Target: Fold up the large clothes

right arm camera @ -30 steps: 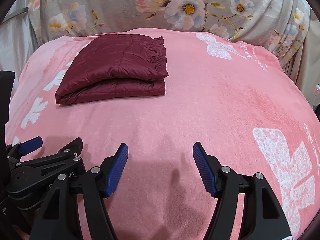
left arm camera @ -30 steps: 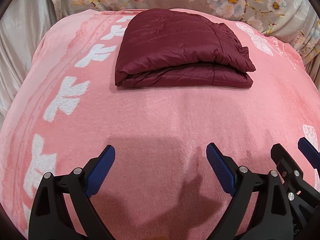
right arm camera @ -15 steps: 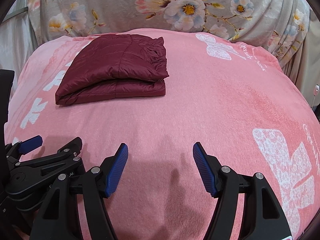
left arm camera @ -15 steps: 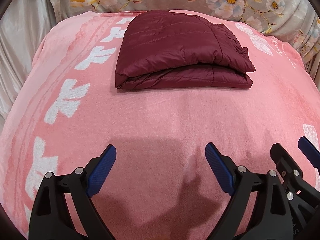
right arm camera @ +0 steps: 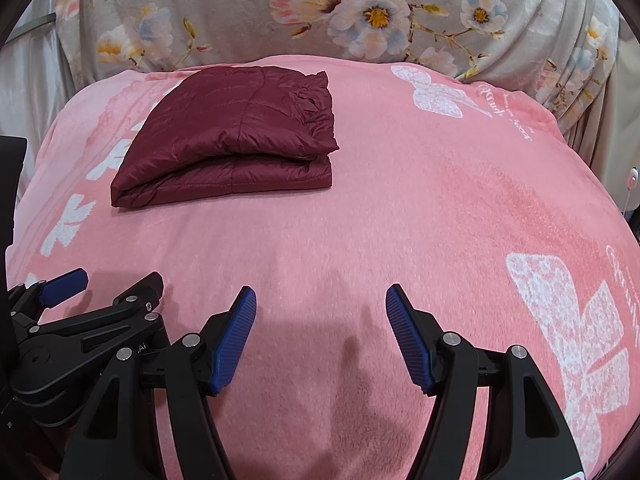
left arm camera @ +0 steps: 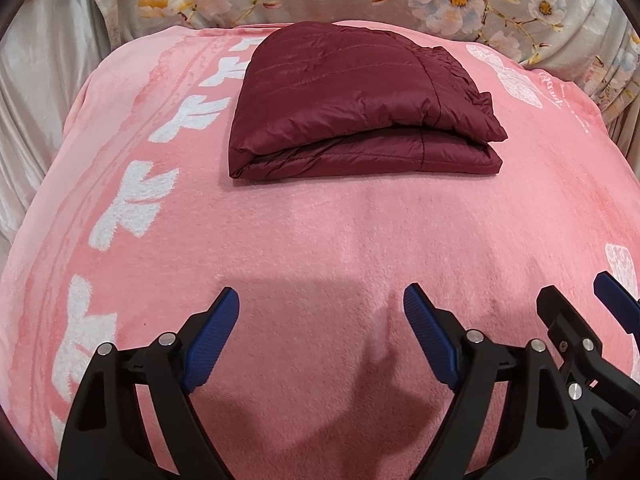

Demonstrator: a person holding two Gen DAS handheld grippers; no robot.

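Note:
A dark red quilted jacket (left arm camera: 360,104) lies folded into a thick rectangle on the pink blanket (left arm camera: 320,248), far side of the bed; it also shows in the right wrist view (right arm camera: 236,140). My left gripper (left arm camera: 322,336) is open and empty, low over the blanket, well short of the jacket. My right gripper (right arm camera: 320,336) is open and empty, beside the left one, which shows at the lower left of its view (right arm camera: 100,292). The right gripper's fingers (left arm camera: 616,300) show at the right edge of the left wrist view.
The pink blanket has white butterfly prints (right arm camera: 576,320) along its edges. A grey floral cloth (right arm camera: 360,16) hangs behind the bed. A pale curtain (left arm camera: 36,92) hangs at the left.
The left gripper has tilted or drifted slightly, so the jacket sits a little lower in its view. Both grippers stay open and the jacket has not moved.

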